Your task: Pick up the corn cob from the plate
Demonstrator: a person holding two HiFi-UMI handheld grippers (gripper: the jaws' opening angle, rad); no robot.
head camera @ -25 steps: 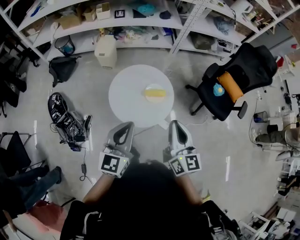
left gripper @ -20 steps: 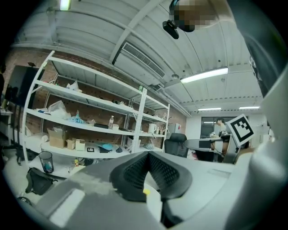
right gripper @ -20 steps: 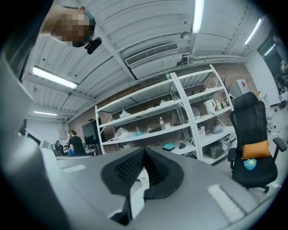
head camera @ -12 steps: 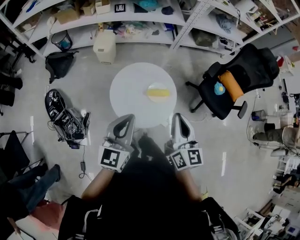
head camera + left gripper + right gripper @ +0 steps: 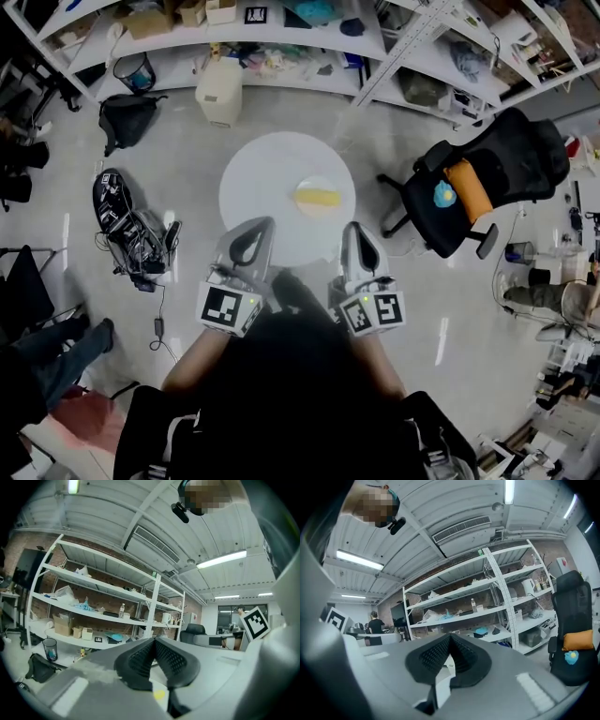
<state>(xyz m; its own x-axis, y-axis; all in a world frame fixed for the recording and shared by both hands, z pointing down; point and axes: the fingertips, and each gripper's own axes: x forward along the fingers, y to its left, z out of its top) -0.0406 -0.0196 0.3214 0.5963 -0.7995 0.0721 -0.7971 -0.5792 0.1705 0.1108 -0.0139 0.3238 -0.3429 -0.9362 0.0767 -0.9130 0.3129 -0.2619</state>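
Note:
A yellow corn cob [image 5: 319, 199] lies on a small pale plate [image 5: 318, 184] on the right half of a round white table [image 5: 267, 187]. Both grippers point level at the table's near edge. My left gripper [image 5: 257, 227] overlaps that edge, left of the plate. My right gripper [image 5: 352, 229] is just below and right of the plate. Neither touches the cob. In the left gripper view the left gripper [image 5: 154, 640] has its dark pads meeting with nothing between them. The right gripper [image 5: 450, 637] in its own view looks the same.
White shelving [image 5: 281, 52] full of boxes runs behind the table. A black office chair [image 5: 487, 173] with an orange cushion stands to the right. A white bin [image 5: 218, 94], a black bag [image 5: 127, 120] and a tangle of cables [image 5: 131, 234] lie on the floor at left.
Both grippers have moved forward together and now reach over the table's near edge. Their jaws stay shut, and the cob and plate have not moved on the table.

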